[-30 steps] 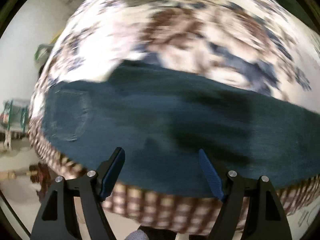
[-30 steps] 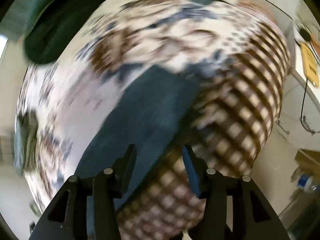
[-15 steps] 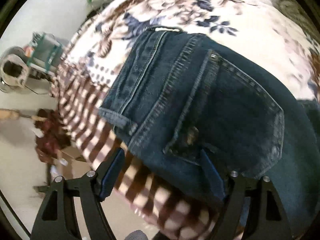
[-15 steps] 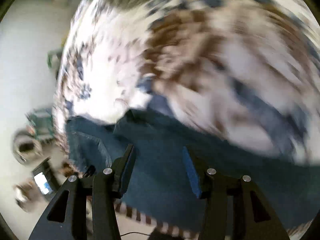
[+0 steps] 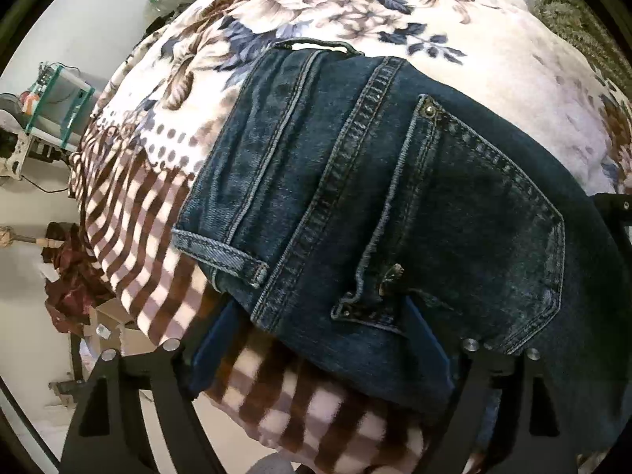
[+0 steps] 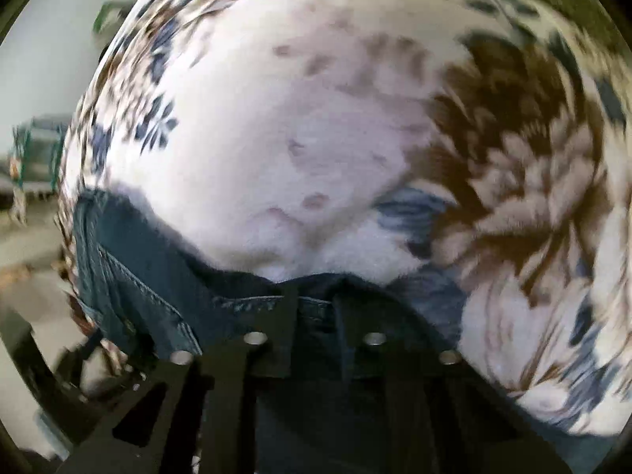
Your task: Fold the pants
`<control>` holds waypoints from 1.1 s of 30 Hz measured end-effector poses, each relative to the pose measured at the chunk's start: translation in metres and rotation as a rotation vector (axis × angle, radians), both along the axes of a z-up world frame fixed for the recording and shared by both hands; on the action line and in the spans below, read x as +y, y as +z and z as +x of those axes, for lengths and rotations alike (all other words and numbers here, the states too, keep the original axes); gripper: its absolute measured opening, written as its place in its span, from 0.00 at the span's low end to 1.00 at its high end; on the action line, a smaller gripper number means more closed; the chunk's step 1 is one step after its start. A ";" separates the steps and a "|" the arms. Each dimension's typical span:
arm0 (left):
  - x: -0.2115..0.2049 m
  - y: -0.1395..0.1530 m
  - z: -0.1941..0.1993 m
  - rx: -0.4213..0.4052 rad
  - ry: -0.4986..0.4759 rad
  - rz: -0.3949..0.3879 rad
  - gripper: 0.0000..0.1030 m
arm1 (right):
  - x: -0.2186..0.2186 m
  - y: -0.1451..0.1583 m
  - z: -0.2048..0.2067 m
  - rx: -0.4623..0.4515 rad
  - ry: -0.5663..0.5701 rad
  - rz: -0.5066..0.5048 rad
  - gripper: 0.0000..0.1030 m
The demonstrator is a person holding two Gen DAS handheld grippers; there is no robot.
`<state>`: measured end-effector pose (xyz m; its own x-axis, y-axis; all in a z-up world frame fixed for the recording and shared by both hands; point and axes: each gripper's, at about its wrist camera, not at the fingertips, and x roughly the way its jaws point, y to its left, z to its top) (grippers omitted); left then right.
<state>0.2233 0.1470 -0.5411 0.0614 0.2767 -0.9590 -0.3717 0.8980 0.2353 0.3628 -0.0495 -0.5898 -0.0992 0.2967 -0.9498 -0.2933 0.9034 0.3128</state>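
Floral blanket point(image 5: 395, 4) under jeans point(image 5: 395, 197), pale wall point(image 5: 79, 12) behind

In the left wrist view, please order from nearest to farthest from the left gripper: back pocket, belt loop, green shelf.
From the left gripper:
1. Back pocket, just ahead, right of centre.
2. Belt loop, ahead on the left, by the waistband.
3. Green shelf, far left, beyond the bed.
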 end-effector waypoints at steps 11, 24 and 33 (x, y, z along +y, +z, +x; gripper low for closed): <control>0.009 0.005 -0.003 -0.005 -0.013 -0.059 0.82 | -0.038 0.000 0.017 0.062 -0.264 0.100 0.08; 0.022 0.011 -0.003 0.003 0.000 -0.048 0.82 | -0.037 -0.022 0.031 0.205 -0.335 0.072 0.08; 0.035 0.014 -0.019 0.015 0.020 -0.086 0.82 | -0.087 0.004 0.036 0.113 -0.558 0.100 0.06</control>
<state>0.2043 0.1823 -0.5274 0.0419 0.1945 -0.9800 -0.3870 0.9075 0.1636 0.3986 -0.1365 -0.5856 -0.0015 0.4208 -0.9071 0.2594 0.8763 0.4061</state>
